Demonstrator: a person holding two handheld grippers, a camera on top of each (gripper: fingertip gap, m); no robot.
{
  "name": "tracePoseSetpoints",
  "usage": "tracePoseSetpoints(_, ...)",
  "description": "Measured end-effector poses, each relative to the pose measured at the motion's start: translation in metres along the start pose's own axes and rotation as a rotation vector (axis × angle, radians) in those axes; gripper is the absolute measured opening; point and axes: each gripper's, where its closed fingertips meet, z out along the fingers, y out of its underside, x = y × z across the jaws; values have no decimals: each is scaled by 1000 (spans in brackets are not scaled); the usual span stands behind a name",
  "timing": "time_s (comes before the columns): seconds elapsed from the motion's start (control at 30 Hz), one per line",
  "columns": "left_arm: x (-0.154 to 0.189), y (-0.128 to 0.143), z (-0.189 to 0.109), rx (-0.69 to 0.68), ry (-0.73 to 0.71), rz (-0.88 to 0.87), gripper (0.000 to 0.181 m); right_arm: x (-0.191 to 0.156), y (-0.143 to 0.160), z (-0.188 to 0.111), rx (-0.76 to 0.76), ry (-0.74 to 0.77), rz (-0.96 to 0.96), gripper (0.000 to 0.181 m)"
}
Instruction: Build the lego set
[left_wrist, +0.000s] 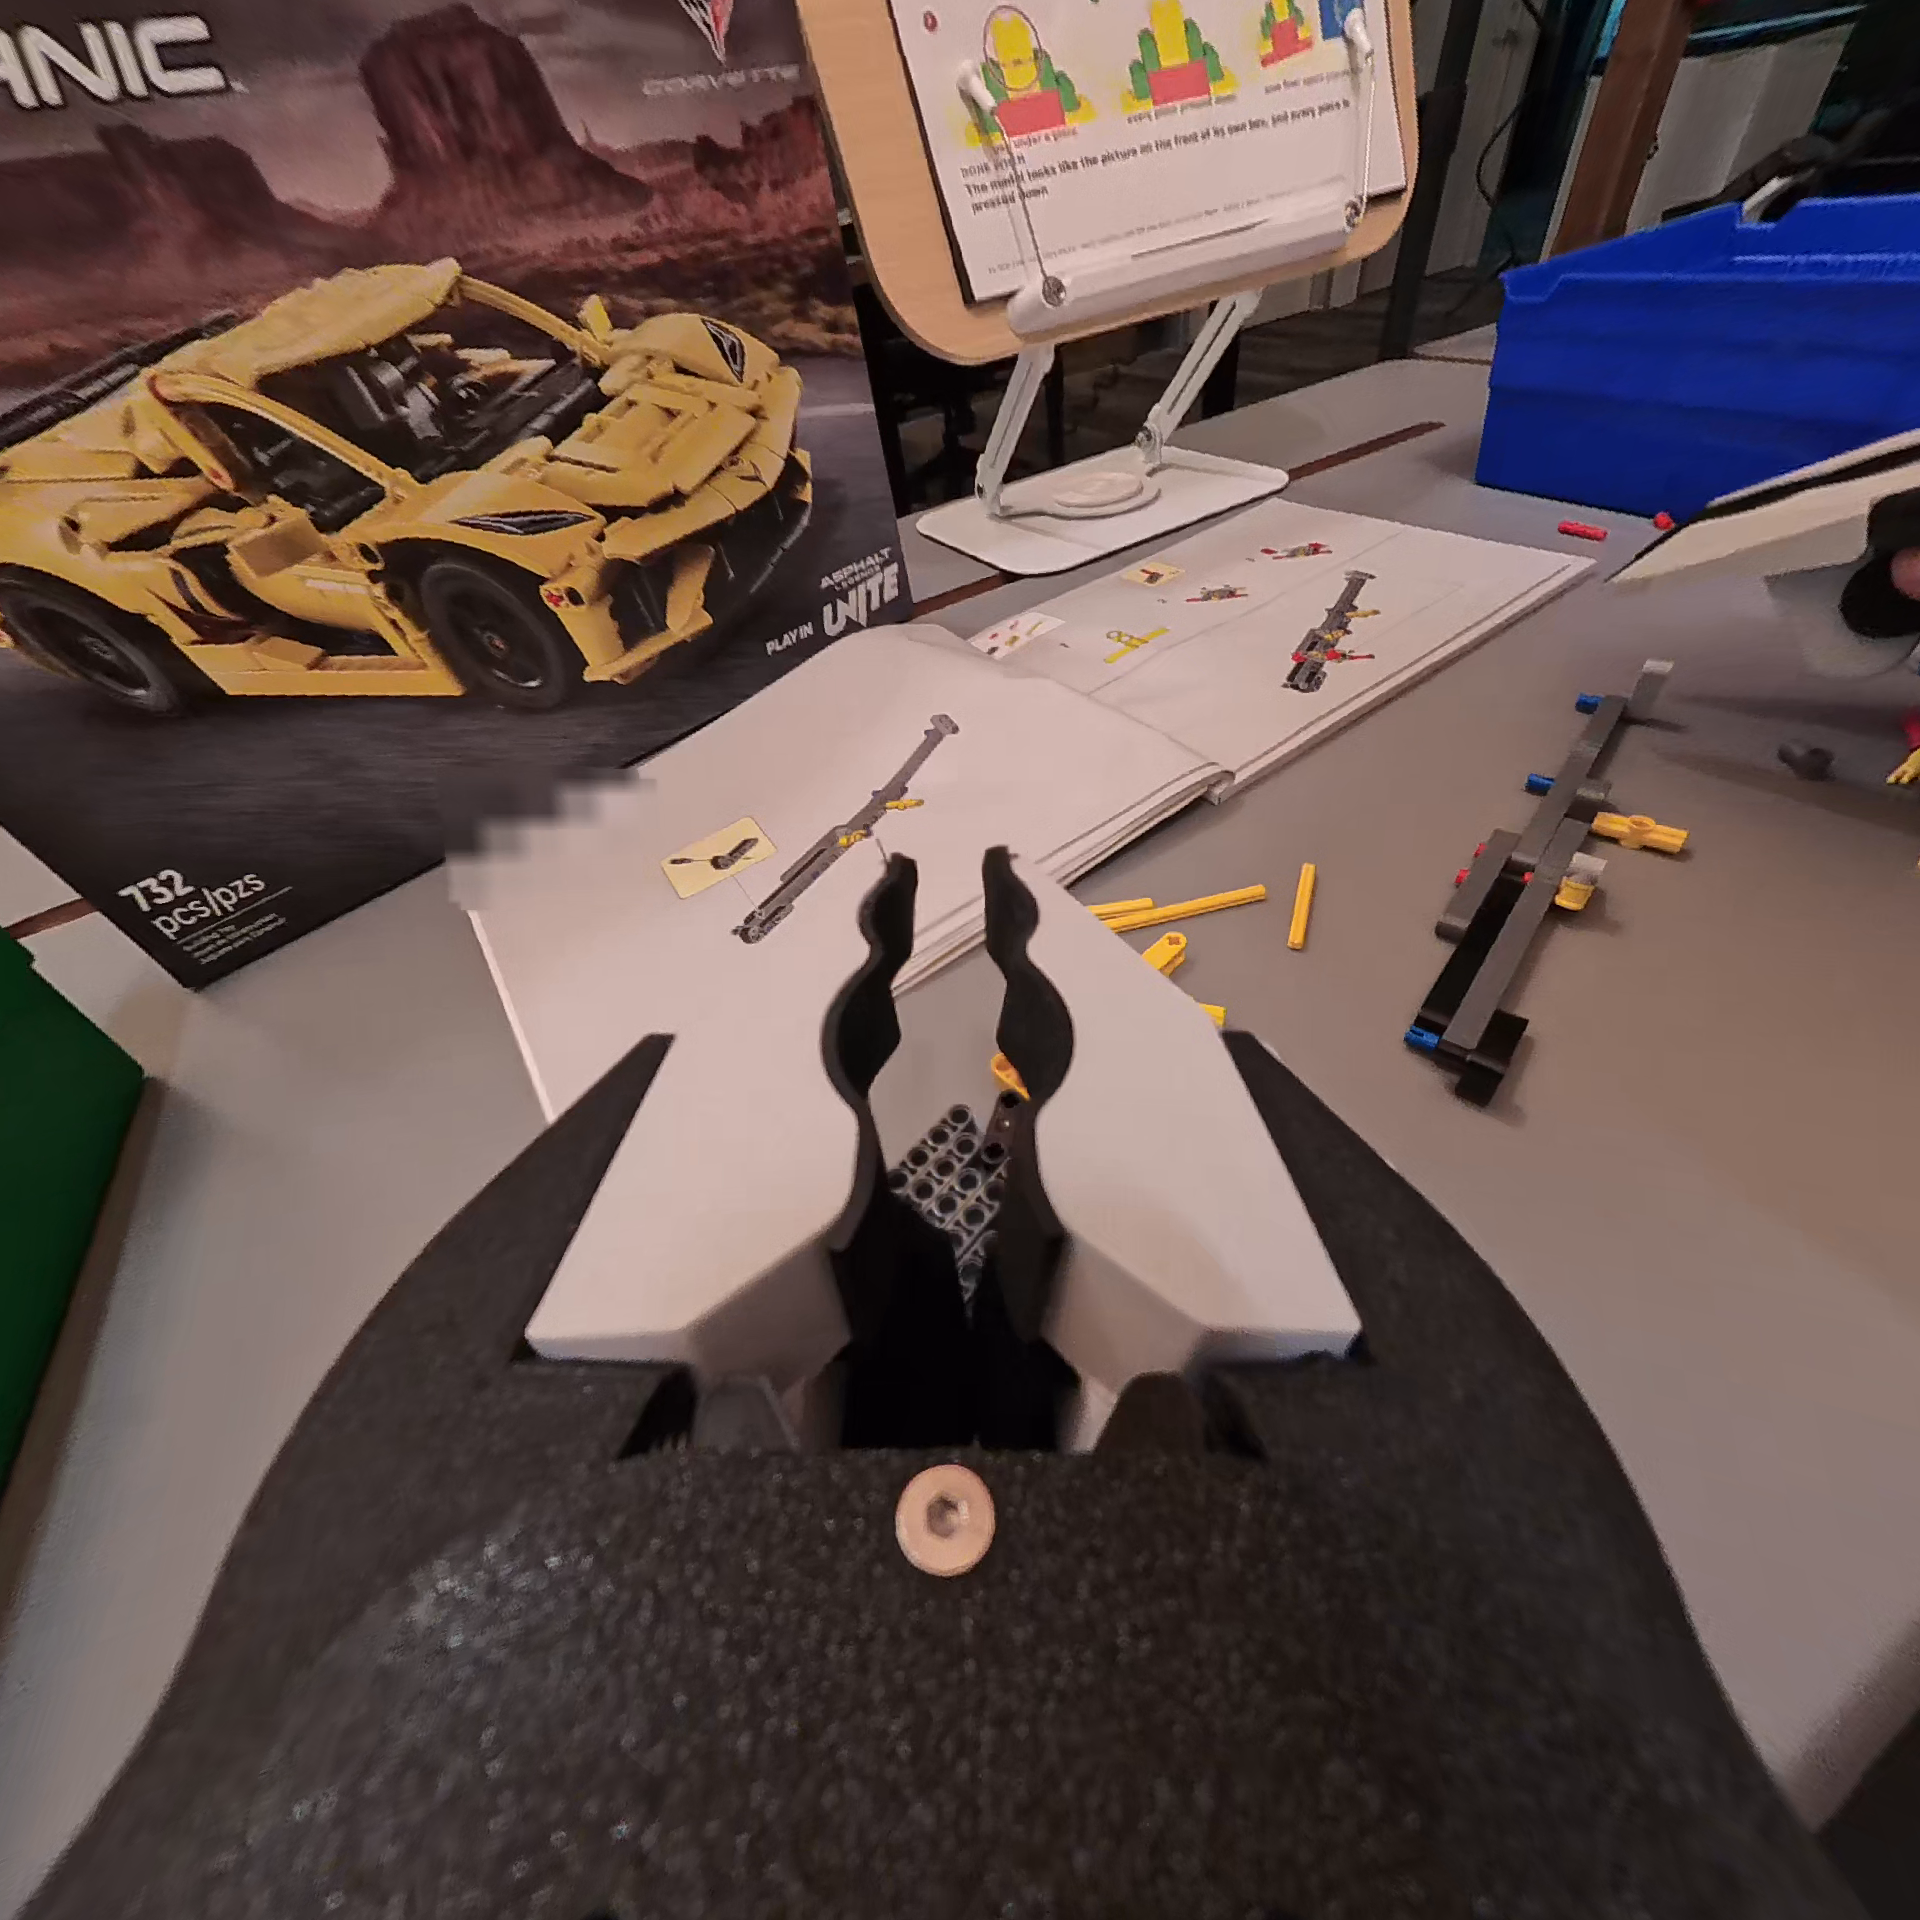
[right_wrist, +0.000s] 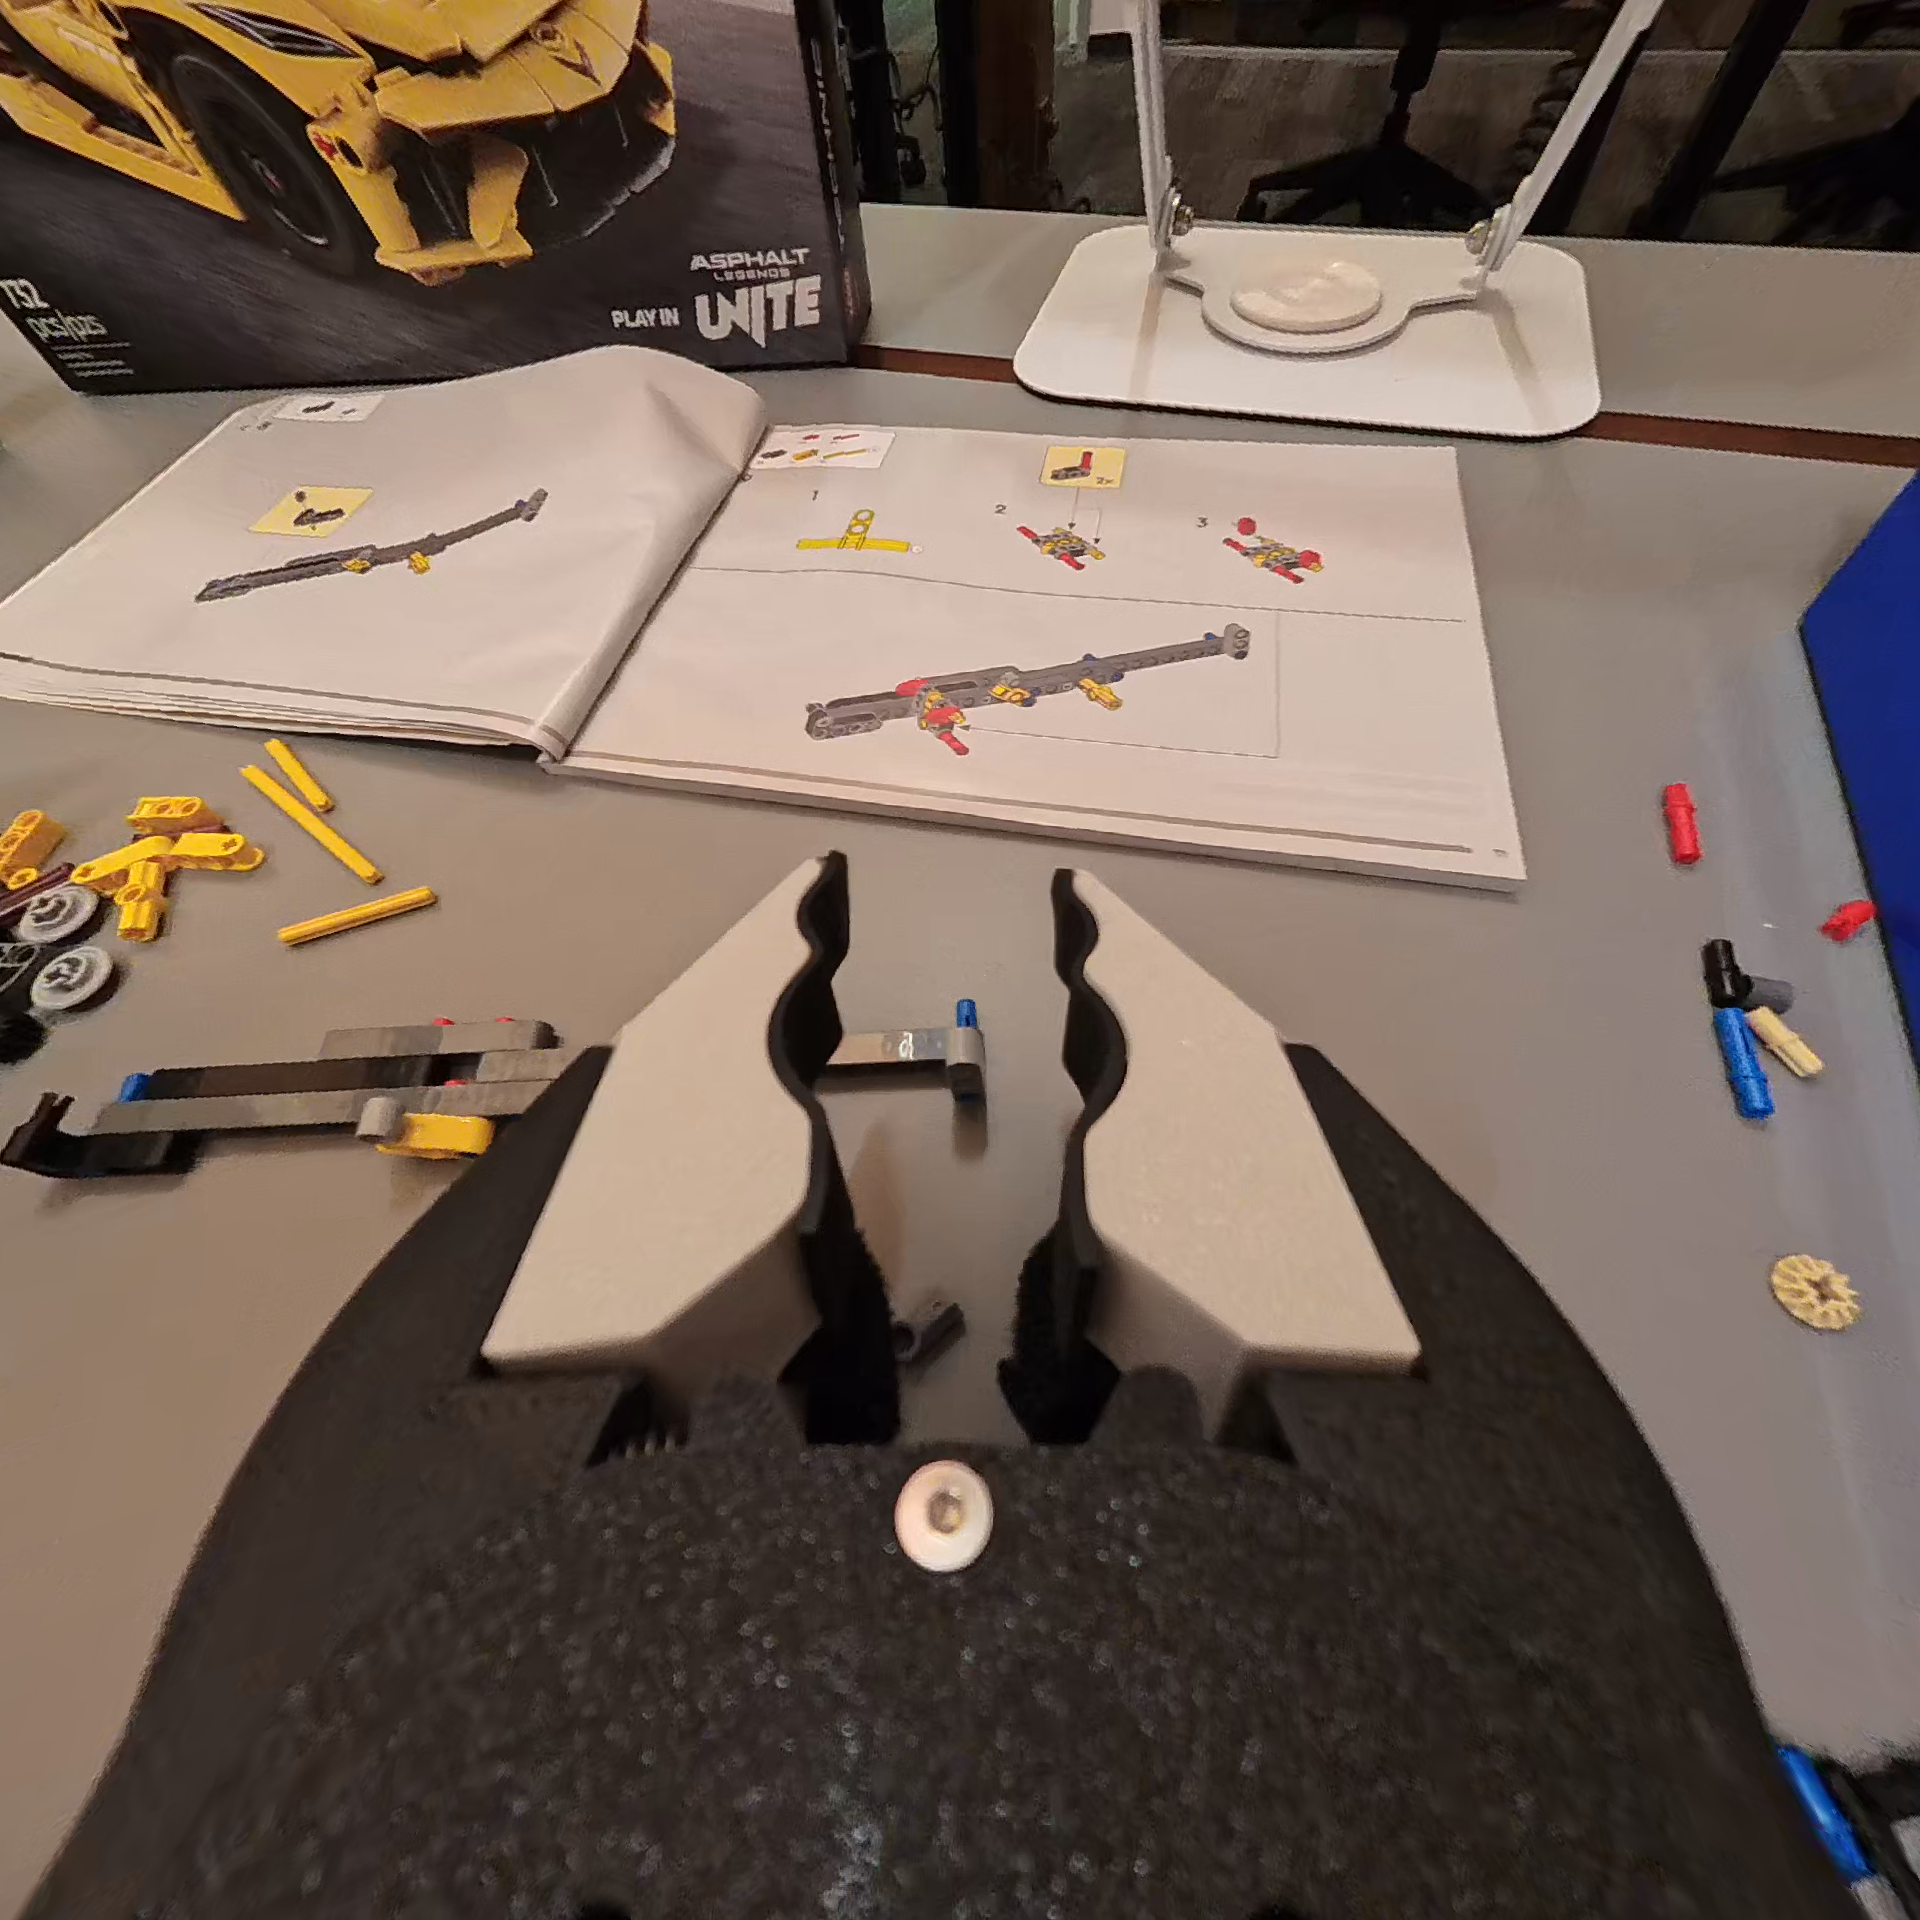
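Gripping: left gripper (left_wrist: 951, 868) has its jaws drawn narrow, tips apart, over a cluster of grey holed beams (left_wrist: 951, 1174) seen low in the gap; whether the pads clamp them cannot be told.
Right gripper (right_wrist: 948, 883): jaws spread wide, nothing between them, held above the grey table (right_wrist: 1351, 1091).
Part-built assembly (right_wrist: 312, 1091): long black and grey beams with blue, red and yellow pins, lying flat on the table just left of the right gripper; its far end with a blue pin shows between the right fingers (right_wrist: 686, 1122).
Small dark connector (right_wrist: 928, 1328): on the table, low between the right jaws.
Yellow axles (right_wrist: 312, 821): three, loose, near the booklet's front edge.
Yellow connectors and grey wheels (right_wrist: 125, 862): heaped at the left edge of the right wrist view.
Loose pins (right_wrist: 1745, 1029): black, blue, tan and red, to the right, with a tan gear (right_wrist: 1815, 1291) nearer.
Instruction booklet (right_wrist: 1039, 644): open flat, beyond both grippers.
Set box (left_wrist: 364, 416): upright behind the booklet, yellow car pictured.
Document stand (left_wrist: 1101, 488): white base, wooden board with a sheet.
Blue bin (left_wrist: 1704, 364): far right.
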Motion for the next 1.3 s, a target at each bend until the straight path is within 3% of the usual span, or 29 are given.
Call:
tracePoseSetpoints(0.37,-2,-2,-1,2,12,-10,11,-10,-3,0,12,-38,-28,36)
tracePoseSetpoints(0.47,21,-6,7,-55,218,100,10,-13,-3,1,10,-45,-43,36)
tracePoseSetpoints(0.6,35,-1,26,-243,459,373,16,-17,-4,-1,20,-71,-35,34)
tracePoseSetpoints(0.7,44,11,42,-389,640,457,15,-18,-4,-2,24,-74,-40,33)
tracePoseSetpoints(0.83,36,40,76,-554,708,666,15,-23,-9,-4,49,-96,-50,33)
tracePoseSetpoints(0.93,38,53,91,-618,801,718,14,-25,-7,-3,42,-110,-55,33)
tracePoseSetpoints(1.03,46,55,93,-670,936,690,9,-27,-7,-3,41,-133,-38,33)
tracePoseSetpoints(1.3,45,66,95,-793,1066,759,14,-34,-7,-2,36,-191,4,32)
